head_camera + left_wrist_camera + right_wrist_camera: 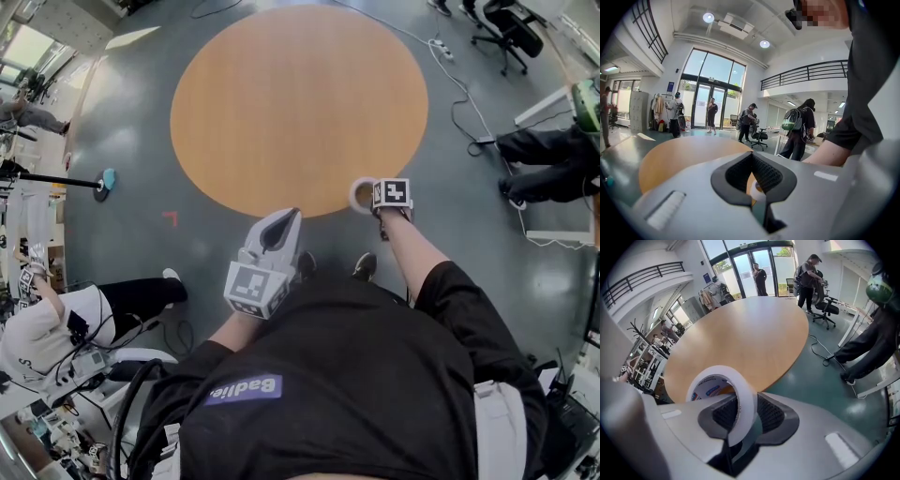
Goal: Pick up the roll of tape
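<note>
Head view: the tape [362, 195] stands on edge at the bench's [298, 108] near rim, with the right gripper [372, 200] on it; the left gripper [282, 223] hovers off that rim.

Left gripper view: left gripper [751, 157] jaws closed together, empty.

Right gripper view: right gripper [746, 401] jaws clamp the tape's [723, 380] band over the bench [740, 343] rim.

Right gripper [746, 414] fingers pinch the roll of tape [718, 373]; left gripper [753, 177] shut
</note>
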